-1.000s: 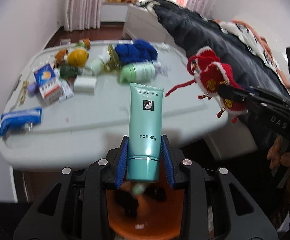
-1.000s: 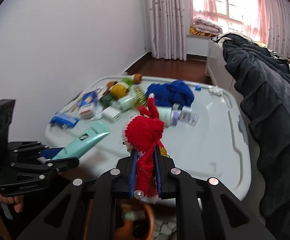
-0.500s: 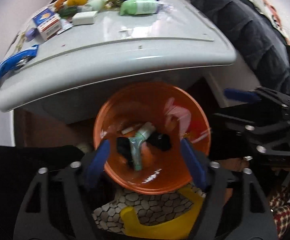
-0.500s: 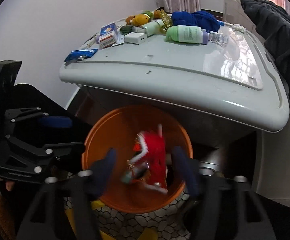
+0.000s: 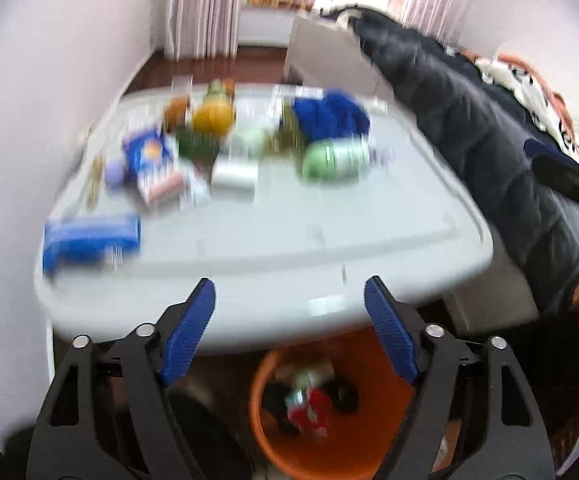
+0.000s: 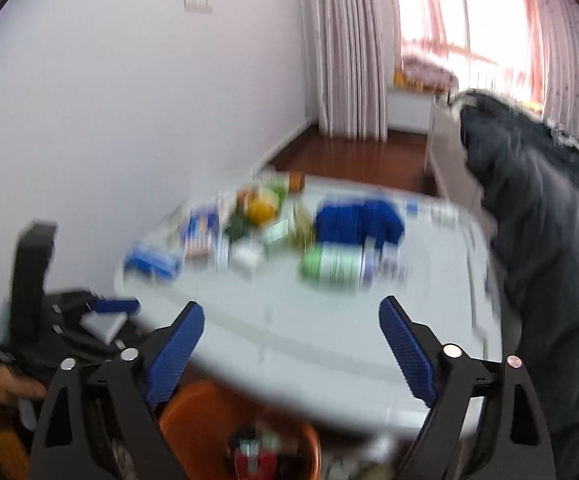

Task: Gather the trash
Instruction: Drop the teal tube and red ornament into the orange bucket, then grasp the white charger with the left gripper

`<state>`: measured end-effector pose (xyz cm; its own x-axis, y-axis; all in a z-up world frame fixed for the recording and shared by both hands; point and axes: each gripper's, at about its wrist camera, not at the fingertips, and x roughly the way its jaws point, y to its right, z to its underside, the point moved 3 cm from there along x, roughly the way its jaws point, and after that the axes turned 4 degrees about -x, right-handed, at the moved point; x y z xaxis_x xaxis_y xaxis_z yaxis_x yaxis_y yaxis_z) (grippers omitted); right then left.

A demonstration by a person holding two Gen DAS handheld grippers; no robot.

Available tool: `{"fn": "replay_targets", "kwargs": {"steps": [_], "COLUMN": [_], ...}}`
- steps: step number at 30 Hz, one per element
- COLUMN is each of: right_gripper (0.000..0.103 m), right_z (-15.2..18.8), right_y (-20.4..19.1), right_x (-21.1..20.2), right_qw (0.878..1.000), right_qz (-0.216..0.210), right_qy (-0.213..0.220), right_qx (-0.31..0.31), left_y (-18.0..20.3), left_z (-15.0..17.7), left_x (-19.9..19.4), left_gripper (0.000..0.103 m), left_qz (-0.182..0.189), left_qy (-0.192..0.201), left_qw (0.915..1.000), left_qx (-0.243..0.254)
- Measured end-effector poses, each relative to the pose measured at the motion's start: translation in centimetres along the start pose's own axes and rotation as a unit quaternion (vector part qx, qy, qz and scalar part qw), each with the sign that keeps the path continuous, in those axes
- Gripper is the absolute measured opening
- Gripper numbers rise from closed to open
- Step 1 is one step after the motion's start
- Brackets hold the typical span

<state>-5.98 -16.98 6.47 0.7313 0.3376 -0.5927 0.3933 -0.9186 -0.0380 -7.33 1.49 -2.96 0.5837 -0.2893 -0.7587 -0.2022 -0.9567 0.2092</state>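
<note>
Both views are motion-blurred. My left gripper (image 5: pixel 289 308) is open and empty above the front edge of the white table (image 5: pixel 289 240). My right gripper (image 6: pixel 291 328) is open and empty too. An orange bin (image 5: pixel 273 436) stands on the floor below the table edge, with the red knitted item (image 5: pixel 315 404) and a teal tube inside; it also shows in the right wrist view (image 6: pixel 193 416). On the table lie a green bottle (image 5: pixel 335 158), a blue packet (image 5: pixel 89 238), a blue cloth (image 5: pixel 331 114), a white box (image 5: pixel 235 174) and a blue-and-white carton (image 5: pixel 149 160).
A dark coat (image 5: pixel 469 120) hangs over furniture right of the table. A white wall (image 6: pixel 129 100) runs along the left. Curtains (image 6: pixel 349 40) and a window are at the back. The left gripper (image 6: pixel 69 320) shows at the right wrist view's lower left.
The teal tube and the red knitted item dropped into the orange bin. Both grippers opened, then tilted up from the bin to face the table.
</note>
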Motion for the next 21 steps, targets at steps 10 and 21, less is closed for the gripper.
{"fn": "replay_targets", "kwargs": {"steps": [10,21], "right_gripper": [0.095,0.096], "right_z": [2.2,2.4], "right_y": [4.2,4.3], "right_x": [4.4,4.3], "right_qw": [0.998,0.998], "right_qz": [0.017,0.011], "right_qy": [-0.006,-0.007], "right_qx": [0.067,0.057], "left_y": [-0.9,-3.5], "left_z": [-5.7,-6.7], "left_x": [10.4,15.9], "left_gripper": [0.084,0.076], "left_qz": [-0.035,-0.1], "left_qy": [-0.022,-0.043], "left_qw": [0.9985,0.9937], "left_qx": [0.035,0.028]}}
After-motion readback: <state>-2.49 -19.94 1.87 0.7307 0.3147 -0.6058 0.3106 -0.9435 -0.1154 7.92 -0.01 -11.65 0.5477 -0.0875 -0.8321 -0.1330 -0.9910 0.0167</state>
